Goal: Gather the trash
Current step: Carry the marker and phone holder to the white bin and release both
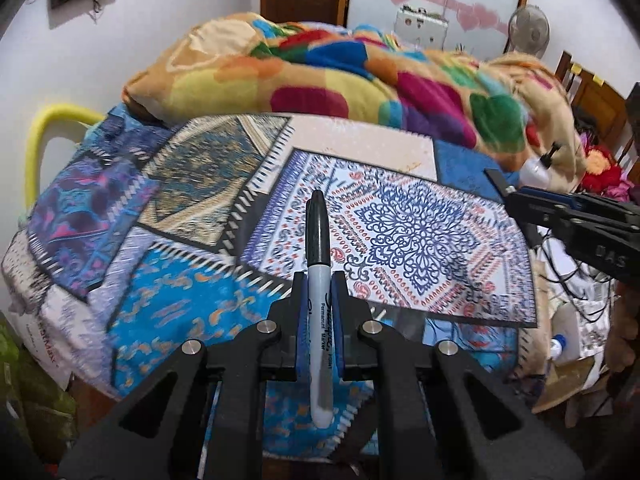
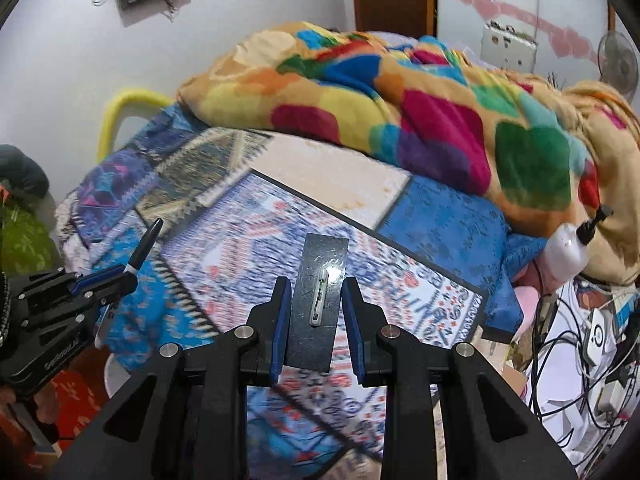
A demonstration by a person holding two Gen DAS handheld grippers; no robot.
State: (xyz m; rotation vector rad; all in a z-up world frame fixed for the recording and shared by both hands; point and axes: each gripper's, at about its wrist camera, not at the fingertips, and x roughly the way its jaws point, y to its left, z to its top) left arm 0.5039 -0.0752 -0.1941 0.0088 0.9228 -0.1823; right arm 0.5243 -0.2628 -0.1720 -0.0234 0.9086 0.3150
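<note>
The left gripper (image 1: 319, 280) is clamped on a black marker (image 1: 319, 264), its blue pads squeezing the grey barrel from both sides while the black cap sticks out ahead of the fingers. The right gripper (image 2: 316, 292) holds a flat dark card (image 2: 318, 300) between its pads (a small pale clip-like piece sits on the card's face, too small to name), with the card's far end reaching past the fingertips. Both grippers hang above a bed (image 1: 120, 216) spread with a patchwork cover of blue, white and red prints. From the right wrist view the left gripper shows at the left edge with the marker angled upward; from the left wrist view the right gripper comes in at the right edge. Further back a heaped blanket (image 1: 328, 76) in bright colour blocks lies along the far side of the bed. Beside it, a white bottle (image 2: 568, 254) with a black cap rests near tangled cables (image 2: 576, 344). A yellow bed rail (image 1: 40, 136) curves at the left.
</note>
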